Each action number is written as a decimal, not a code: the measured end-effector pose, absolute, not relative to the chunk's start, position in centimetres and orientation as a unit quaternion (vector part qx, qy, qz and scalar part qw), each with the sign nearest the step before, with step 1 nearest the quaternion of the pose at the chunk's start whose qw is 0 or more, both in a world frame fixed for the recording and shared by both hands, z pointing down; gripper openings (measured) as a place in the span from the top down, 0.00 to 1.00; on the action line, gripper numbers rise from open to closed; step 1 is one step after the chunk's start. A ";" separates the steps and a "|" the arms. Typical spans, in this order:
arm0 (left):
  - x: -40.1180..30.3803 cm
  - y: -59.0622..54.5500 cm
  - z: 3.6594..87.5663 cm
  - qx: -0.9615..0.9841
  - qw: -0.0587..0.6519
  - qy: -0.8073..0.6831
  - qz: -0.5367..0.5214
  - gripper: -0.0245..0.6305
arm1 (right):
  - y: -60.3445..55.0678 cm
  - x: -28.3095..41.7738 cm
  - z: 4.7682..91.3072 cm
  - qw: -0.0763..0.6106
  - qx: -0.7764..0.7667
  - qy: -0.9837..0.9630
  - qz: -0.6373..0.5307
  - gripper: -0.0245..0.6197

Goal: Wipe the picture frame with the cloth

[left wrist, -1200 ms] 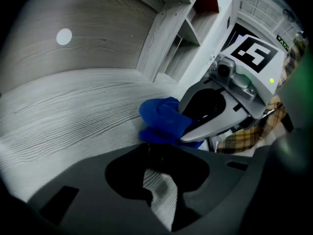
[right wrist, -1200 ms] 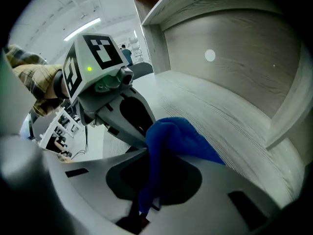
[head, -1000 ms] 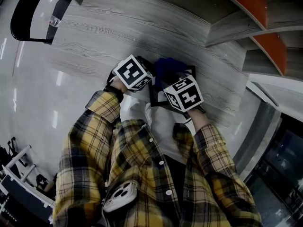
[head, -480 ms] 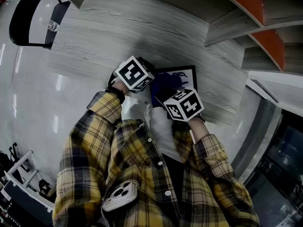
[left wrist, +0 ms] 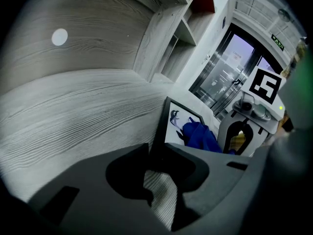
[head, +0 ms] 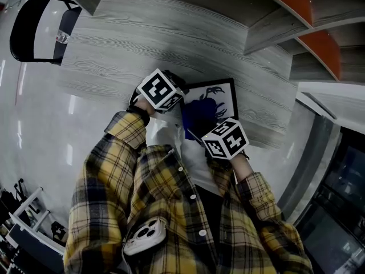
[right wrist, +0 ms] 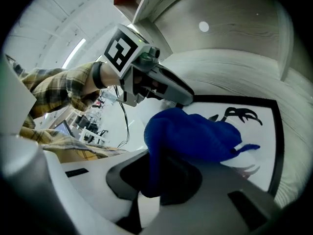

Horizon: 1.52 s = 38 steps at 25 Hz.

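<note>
The picture frame [head: 219,93] is black with a white sheet and a dark drawing, and lies flat on the grey wooden table [head: 125,44]. My left gripper [head: 178,91] is at the frame's left edge. In the left gripper view its jaws [left wrist: 152,153] are shut on the frame's black edge [left wrist: 159,126]. My right gripper [head: 212,125] is shut on the blue cloth [head: 199,114], which rests bunched on the picture. In the right gripper view the cloth [right wrist: 195,136] spreads from the jaws [right wrist: 161,166] over the white sheet inside the frame [right wrist: 276,131].
Shelves with orange panels [head: 296,1] rise past the table's far right. A black chair [head: 34,30] stands at the upper left on the glossy floor. The table's near edge runs just below the frame, next to my body. A glass door [left wrist: 230,67] shows beyond the frame.
My right gripper has dragged the blue cloth across the picture toward me, uncovering the frame's upper part. The left gripper has stayed at the frame's left edge.
</note>
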<state>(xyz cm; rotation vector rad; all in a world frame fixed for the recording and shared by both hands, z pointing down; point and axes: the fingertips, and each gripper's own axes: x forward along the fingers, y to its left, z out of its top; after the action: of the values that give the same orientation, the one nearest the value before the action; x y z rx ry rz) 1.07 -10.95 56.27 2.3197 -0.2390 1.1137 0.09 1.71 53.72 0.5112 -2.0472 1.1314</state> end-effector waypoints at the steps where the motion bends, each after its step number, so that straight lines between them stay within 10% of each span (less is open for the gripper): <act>1: 1.1 -11.0 56.3 0.864 0.276 -0.089 0.412 0.81 | 1.6 0.2 53.7 0.357 0.206 -0.798 0.440 0.88; 38: -0.2 -7.1 23.9 0.970 0.198 -0.134 0.048 0.96 | -5.0 5.2 22.1 0.007 0.469 -0.868 0.162 0.88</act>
<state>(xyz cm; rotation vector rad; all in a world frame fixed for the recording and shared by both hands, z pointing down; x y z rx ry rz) -0.19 -7.06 23.87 2.7145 -0.3756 0.1353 5.17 -5.03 22.15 1.4666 -2.7150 0.5058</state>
